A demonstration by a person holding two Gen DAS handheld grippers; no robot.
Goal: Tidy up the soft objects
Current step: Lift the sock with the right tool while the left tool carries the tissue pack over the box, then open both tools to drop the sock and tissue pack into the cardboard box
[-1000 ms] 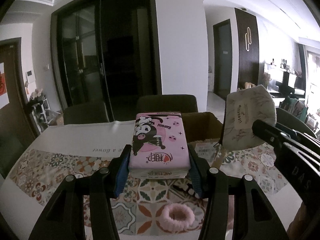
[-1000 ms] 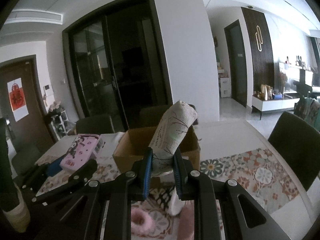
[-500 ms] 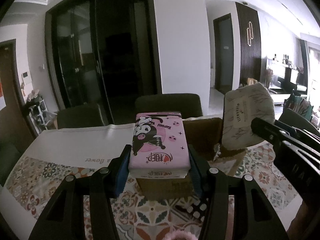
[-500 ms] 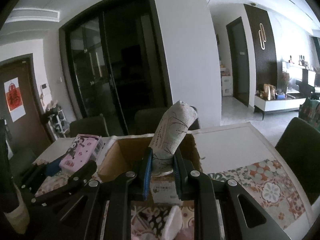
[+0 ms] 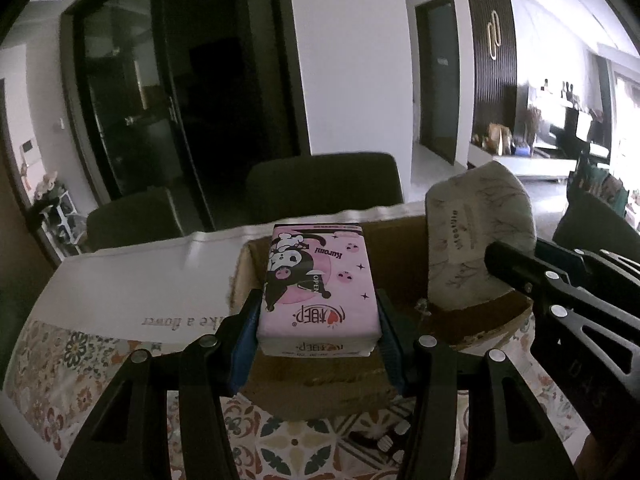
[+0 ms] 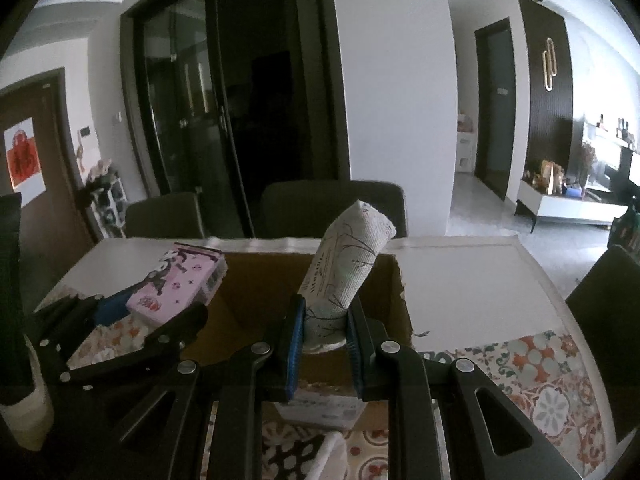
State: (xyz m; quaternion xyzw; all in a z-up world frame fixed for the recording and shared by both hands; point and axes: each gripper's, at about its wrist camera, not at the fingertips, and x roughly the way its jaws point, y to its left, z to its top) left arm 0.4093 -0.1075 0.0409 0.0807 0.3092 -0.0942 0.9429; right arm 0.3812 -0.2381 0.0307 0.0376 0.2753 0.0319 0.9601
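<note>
Both loads above the cardboard box: left gripper pinching pink tissue pack, right gripper squeezing grey-white pack, probably tissues; lower inside walls before releasing.

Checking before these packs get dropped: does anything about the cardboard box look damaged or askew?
The cardboard box has a ragged, torn top edge at its right corner. Otherwise nothing stands out: the pink tissue pack and the grey tissue pack are held squarely.
</note>
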